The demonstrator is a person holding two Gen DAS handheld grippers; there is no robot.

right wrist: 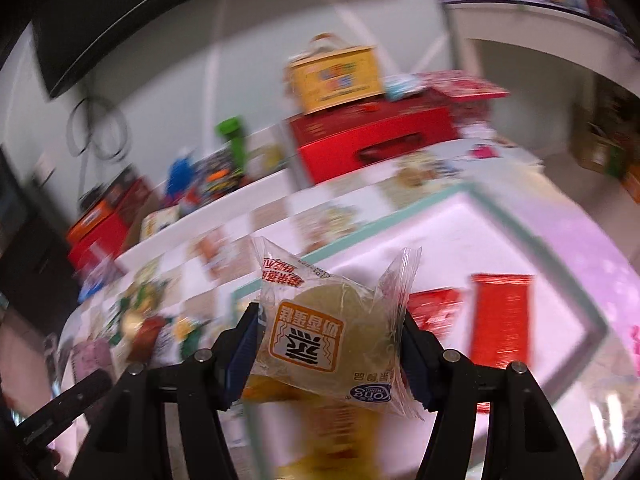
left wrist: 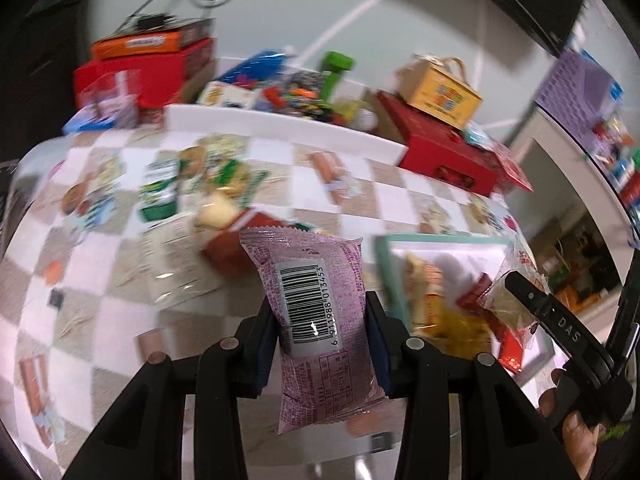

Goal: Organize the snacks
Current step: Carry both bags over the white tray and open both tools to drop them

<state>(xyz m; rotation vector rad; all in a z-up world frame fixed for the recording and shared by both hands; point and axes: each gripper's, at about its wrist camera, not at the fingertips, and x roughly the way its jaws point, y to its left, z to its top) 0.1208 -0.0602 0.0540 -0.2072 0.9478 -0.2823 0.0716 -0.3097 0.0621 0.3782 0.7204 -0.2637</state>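
My left gripper (left wrist: 320, 334) is shut on a purple snack packet (left wrist: 320, 320) with a barcode, held above the checkered tablecloth. My right gripper (right wrist: 330, 350) is shut on a clear-wrapped round cake packet (right wrist: 332, 332) with orange print, held over the near corner of a green-rimmed white tray (right wrist: 532, 228). The tray (left wrist: 384, 264) also shows in the left wrist view at right, with red and yellow packets inside. The right gripper (left wrist: 516, 280) with its packet shows there over the tray.
Several loose snack packets (left wrist: 160, 196) lie on the checkered cloth at the left. A white board (left wrist: 280, 128) stands behind them. Red boxes (left wrist: 448, 156) and a yellow carry box (left wrist: 440, 92) sit at the back. Red packets (right wrist: 500, 316) lie in the tray.
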